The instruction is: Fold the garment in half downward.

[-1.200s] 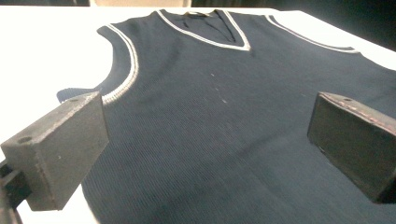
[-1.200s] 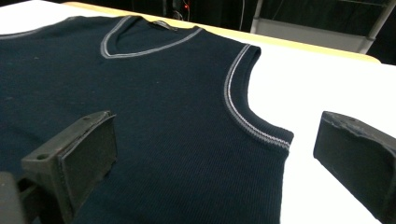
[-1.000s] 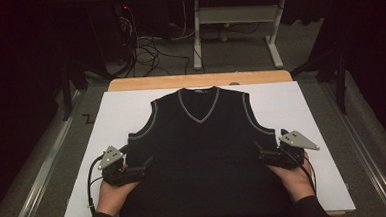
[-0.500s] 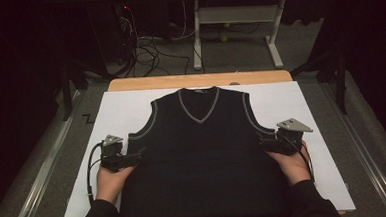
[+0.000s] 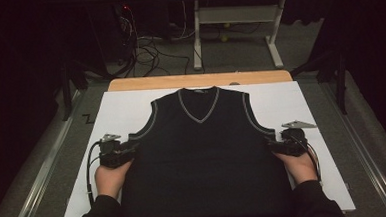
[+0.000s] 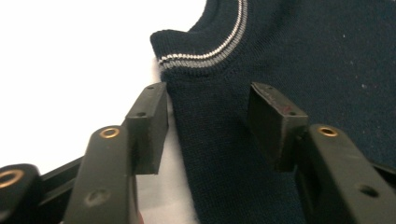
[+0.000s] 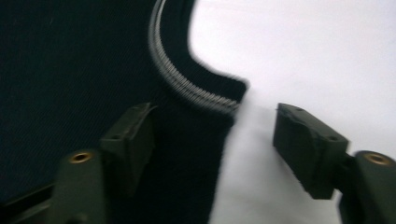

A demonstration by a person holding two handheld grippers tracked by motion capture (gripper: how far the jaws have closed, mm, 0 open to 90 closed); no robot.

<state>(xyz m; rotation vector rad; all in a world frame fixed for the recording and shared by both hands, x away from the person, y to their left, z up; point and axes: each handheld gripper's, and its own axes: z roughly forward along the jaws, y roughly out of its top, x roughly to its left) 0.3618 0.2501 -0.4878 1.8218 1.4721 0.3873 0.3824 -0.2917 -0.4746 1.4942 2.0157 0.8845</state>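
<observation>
A dark navy sleeveless V-neck vest with grey-white trim lies flat, front up, on a white sheet. My left gripper is at the vest's left side edge just below the armhole. In the left gripper view its jaws straddle that edge of the vest; they have just been closing, with fabric between the pads but not pinched. My right gripper mirrors it at the right side edge. Its jaws have also just been closing around the edge of the vest under the striped armhole trim, without gripping it.
The sheet covers a table whose wooden far edge shows beyond the collar. Metal rails run along both sides. On the floor behind are desk legs and loose cables.
Both hands have slid away from the person along the vest's sides, up to just under the armholes, and sunk a little. Both pairs of jaws have narrowed around the fabric edges.
</observation>
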